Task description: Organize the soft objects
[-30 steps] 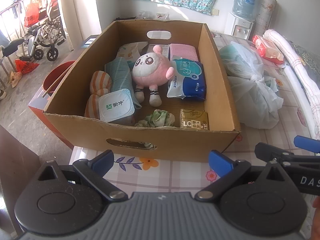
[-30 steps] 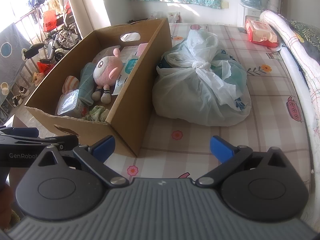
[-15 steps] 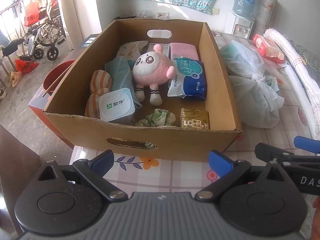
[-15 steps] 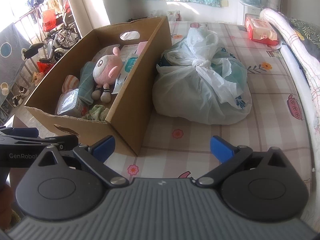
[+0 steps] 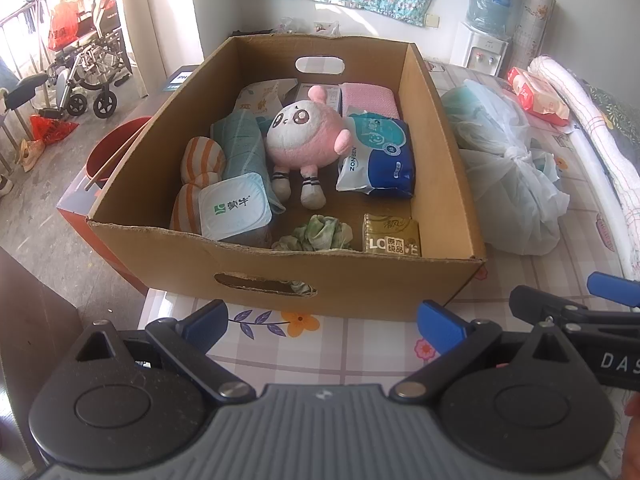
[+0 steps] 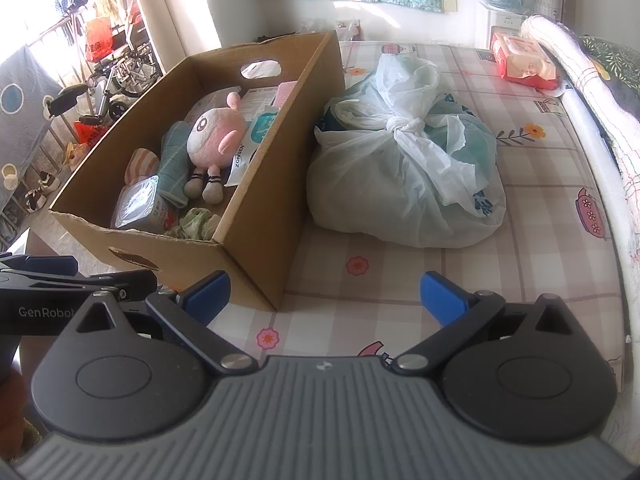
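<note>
A cardboard box (image 5: 360,286) (image 6: 264,200) stands on the bed and holds a pink plush toy (image 5: 304,140) (image 6: 216,136), a blue tissue pack (image 5: 378,160), a teal cloth roll (image 5: 240,140), striped socks (image 5: 202,160), a white-lidded tub (image 5: 234,210), a green rag (image 5: 320,234) and a gold tissue pack (image 5: 392,236). A tied white plastic bag (image 6: 404,176) (image 5: 508,172) lies right of the box. My left gripper (image 5: 322,326) is open and empty before the box's near wall. My right gripper (image 6: 324,294) is open and empty, near the box's right corner.
The bed has a checked floral sheet (image 6: 520,264). A red wipes pack (image 6: 524,62) and a rolled quilt (image 6: 600,92) lie at the far right. A red basin (image 5: 116,148) and a wheelchair (image 5: 88,76) stand on the floor left of the box.
Both grippers have crept slightly forward. Nothing else has moved.
</note>
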Available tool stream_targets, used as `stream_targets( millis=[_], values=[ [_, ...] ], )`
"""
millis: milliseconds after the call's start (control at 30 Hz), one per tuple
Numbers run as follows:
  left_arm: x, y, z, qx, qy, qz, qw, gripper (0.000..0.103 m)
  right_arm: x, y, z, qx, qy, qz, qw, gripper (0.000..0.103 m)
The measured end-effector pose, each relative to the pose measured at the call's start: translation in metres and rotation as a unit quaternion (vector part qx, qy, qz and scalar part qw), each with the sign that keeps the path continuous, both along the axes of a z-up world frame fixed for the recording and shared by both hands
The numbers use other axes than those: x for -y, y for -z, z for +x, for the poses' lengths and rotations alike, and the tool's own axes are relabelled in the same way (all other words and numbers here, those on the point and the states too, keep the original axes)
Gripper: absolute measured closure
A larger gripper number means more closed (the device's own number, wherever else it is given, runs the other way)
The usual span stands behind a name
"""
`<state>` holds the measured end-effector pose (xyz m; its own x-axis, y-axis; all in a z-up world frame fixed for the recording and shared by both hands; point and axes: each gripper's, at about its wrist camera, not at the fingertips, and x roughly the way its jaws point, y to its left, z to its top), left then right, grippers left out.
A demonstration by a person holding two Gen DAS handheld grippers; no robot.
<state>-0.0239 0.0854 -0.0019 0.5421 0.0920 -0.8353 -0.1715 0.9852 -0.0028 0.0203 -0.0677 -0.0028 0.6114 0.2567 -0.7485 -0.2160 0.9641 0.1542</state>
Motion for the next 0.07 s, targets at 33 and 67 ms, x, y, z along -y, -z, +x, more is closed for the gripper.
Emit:
stream_targets(
  millis=[33,67],
  values=[
    [-0.0003,0.0,-0.0002,0.0,0.0,0.0,1.0,0.001,0.0002,-0.0001,0.0002,0.0,0.0,0.0,1.0,0.001],
    [-0.0005,0.0,-0.0007,-0.001,0.0,0.0,1.0,0.001,0.0002,-0.0002,0.0003,0.0,0.0,0.0,1.0,0.001]
  ],
)
